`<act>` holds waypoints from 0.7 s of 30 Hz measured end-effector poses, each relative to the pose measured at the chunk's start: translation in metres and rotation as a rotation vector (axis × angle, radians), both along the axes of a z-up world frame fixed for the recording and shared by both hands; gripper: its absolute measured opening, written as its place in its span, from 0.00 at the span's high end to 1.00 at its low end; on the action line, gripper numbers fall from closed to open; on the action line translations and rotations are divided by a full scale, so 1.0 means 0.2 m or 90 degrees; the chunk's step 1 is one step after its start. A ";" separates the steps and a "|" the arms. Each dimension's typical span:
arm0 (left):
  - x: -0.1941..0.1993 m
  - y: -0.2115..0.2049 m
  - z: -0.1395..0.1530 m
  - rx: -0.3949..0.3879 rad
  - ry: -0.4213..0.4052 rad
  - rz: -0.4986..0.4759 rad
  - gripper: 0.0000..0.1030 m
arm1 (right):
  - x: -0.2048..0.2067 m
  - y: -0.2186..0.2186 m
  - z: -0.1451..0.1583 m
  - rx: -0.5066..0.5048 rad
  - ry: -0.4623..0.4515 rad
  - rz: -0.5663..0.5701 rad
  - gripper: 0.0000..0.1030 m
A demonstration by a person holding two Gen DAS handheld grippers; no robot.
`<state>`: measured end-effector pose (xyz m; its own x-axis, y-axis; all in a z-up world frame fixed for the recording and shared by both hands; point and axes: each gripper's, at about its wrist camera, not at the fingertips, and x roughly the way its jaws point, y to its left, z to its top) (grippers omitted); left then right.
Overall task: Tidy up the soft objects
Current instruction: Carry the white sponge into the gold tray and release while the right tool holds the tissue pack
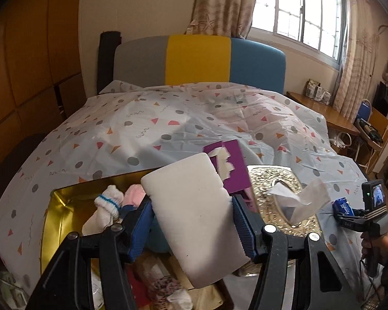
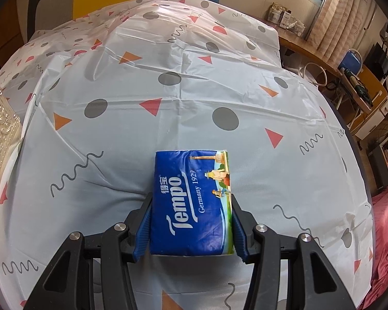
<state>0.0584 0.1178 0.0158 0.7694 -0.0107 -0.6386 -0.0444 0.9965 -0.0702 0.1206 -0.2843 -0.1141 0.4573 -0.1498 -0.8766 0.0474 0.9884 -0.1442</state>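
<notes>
Right wrist: tissue pack (image 2: pixel 192 201) between gripper (image 2: pixel 191 230) pads.

A home bedroom is shown. Most of both views is filled by a bed (image 1: pixel 168 118), which is covered with a white sheet (image 2: pixel 194 82) printed with grey dots, coral and orange triangles and squiggles. A padded headboard (image 1: pixel 199 59) in grey, yellow and blue panels is seen at the upper middle of the left wrist view. A barred window (image 1: pixel 300 10) with patterned curtains (image 1: pixel 219 2) is set in the upper right, and wooden wardrobe panels (image 1: pixel 31 51) are seen along the left edge. At the right, a wooden bench (image 1: pixel 320 108) loaded with small boxes is stood beside the bed, with a blue chair (image 2: pixel 350 59) and household clutter behind it.
</notes>
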 end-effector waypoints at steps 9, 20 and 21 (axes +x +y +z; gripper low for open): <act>-0.19 0.67 -0.24 -0.112 0.077 0.187 0.41 | 0.00 0.01 0.00 -0.011 -0.001 0.005 0.49; -0.31 0.96 -0.30 -0.164 0.085 0.270 0.41 | -0.01 0.03 0.00 -0.030 -0.002 0.006 0.49; -0.28 0.95 -0.30 -0.158 0.085 0.269 0.41 | -0.01 0.03 0.00 -0.033 -0.003 0.005 0.49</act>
<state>0.0023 0.3081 -0.0445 0.6516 0.1199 -0.7490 -0.4650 0.8433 -0.2695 0.1191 -0.2777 -0.1143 0.4623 -0.1906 -0.8660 0.0401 0.9801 -0.1943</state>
